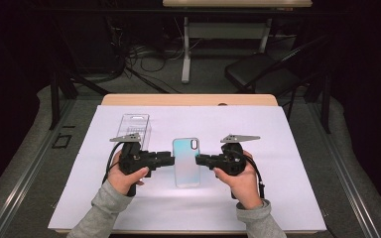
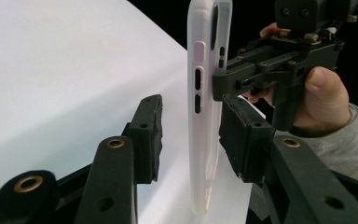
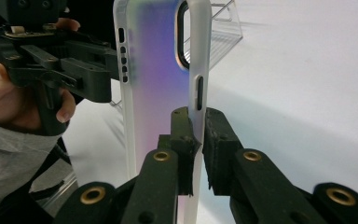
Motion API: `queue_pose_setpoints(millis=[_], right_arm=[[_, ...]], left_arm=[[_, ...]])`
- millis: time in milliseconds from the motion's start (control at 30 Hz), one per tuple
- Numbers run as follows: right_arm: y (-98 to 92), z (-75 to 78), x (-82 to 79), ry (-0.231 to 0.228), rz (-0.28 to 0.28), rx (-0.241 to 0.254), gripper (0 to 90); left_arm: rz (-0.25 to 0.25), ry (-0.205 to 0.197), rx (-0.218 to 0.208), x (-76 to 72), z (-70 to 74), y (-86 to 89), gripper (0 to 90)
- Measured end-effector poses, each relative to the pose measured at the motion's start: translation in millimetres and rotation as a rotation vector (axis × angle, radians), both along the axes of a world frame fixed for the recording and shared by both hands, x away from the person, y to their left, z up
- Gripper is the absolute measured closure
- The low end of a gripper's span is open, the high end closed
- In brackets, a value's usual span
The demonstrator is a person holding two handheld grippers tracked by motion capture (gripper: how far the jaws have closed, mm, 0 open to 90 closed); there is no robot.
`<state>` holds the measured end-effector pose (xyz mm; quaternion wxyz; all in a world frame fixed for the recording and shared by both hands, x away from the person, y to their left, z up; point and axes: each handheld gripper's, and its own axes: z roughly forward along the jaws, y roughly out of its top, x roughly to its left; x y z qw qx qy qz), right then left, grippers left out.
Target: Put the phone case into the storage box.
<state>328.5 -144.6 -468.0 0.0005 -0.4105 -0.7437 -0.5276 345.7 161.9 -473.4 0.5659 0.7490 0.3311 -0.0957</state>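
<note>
The desk (image 1: pixel 129 208), covered by a white sheet, is seen across the middle of the high view, and the phone case (image 1: pixel 186 161) is found at its centre, with its long axis running from the lower part of the frame toward the top and the camera cut-out at the far end. A clear plastic box (image 1: pixel 135 127) is seen up and to the left of it, well apart.

The case is flanked at mid-length. The left hand-held gripper (image 1: pixel 170 159) is brought in from the left of the frame, the right hand-held gripper (image 1: pixel 200 159) from the right, so both point inward across the short axis.

In the right gripper view the case edge (image 3: pixel 196 122) is pinched narrowly between the pads: a firm hold on the rim with the single side button slot.

In the left gripper view the jaws are parted at a middling width. The case (image 2: pixel 204 116) is stood between them, one pad (image 2: pixel 240 140) looking just beside or touching it, the other pad (image 2: pixel 150 135) clearly apart. No grip is made there.

The case is therefore judged to be carried by the right side alone, and any next move is expected to turn on that one rim.
</note>
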Motion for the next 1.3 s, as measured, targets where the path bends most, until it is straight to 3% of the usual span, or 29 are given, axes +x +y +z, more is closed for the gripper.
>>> queue_pose_setpoints(millis=[300,633,933,1300], right_arm=[[2.8,4.7,-4.3,-0.036,-0.045,-0.049,83.3],[4.6,8.7,-10.0,-0.073,-0.097,-0.073,83.3],[4.8,10.1,-12.0,-0.079,-0.140,-0.083,83.3],[6.5,9.8,-12.9,-0.081,-0.160,-0.095,83.3]], left_arm=[[0.033,-0.020,0.020,0.3,2.1,4.2,57.4],[0.065,-0.032,0.042,0.9,2.3,5.3,51.7],[0.090,-0.059,0.061,-0.6,5.6,6.3,49.7],[0.171,-0.136,0.149,-3.9,12.3,7.5,43.7]])
